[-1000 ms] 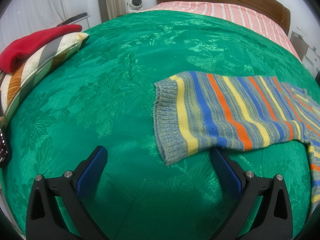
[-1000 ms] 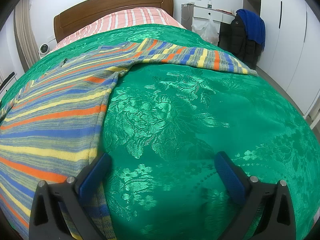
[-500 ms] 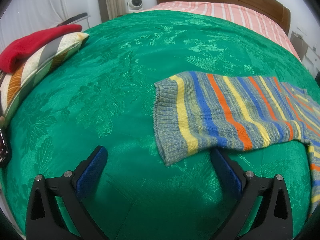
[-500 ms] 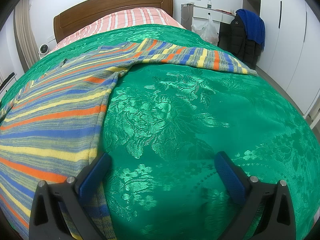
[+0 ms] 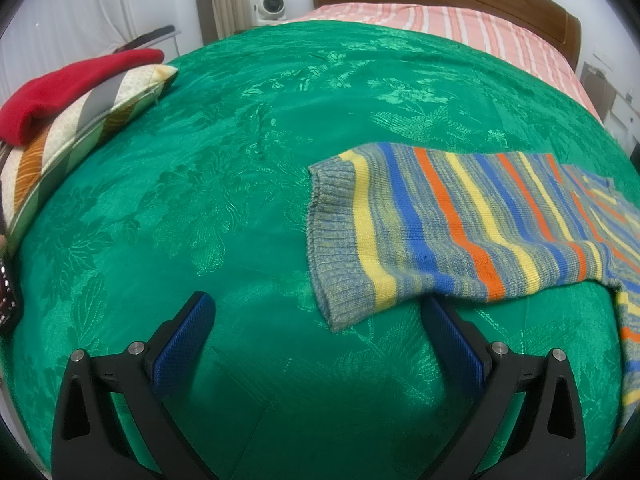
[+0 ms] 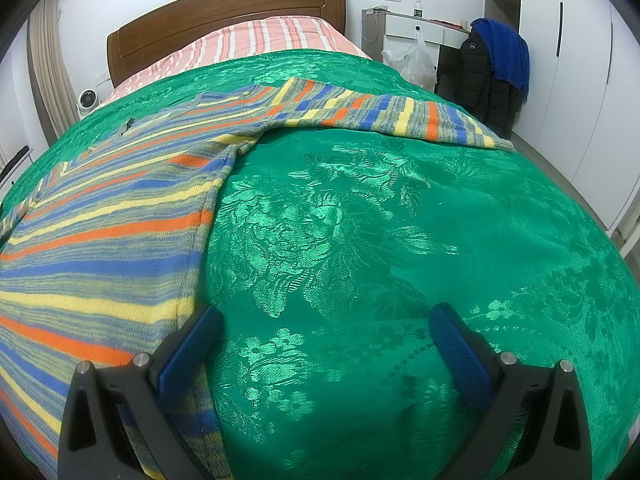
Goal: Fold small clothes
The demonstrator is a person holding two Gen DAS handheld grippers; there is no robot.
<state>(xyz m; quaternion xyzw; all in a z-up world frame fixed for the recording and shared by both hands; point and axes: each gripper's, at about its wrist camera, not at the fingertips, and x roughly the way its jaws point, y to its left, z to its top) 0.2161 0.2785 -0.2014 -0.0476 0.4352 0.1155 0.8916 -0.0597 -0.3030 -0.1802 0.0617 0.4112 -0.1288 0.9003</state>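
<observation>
While the striped knit sweater [image 5: 460,232] lies spread flat on the green brocade bedspread [image 5: 240,160], the left gripper [image 5: 316,334] and right gripper [image 6: 324,340] hover wide open and empty, so a shallow pinch risks catching bedspread fabric with the sleeve cuff [image 5: 332,248].

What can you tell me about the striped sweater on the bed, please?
The sweater is a ribbed knit in grey-blue with yellow, blue and orange stripes. It lies unfolded and flat on the green bedspread, with both sleeves spread out to the sides. One cuff lies just ahead of the open left gripper; the body's side edge runs beside the open right gripper. Neither holds it.
</observation>
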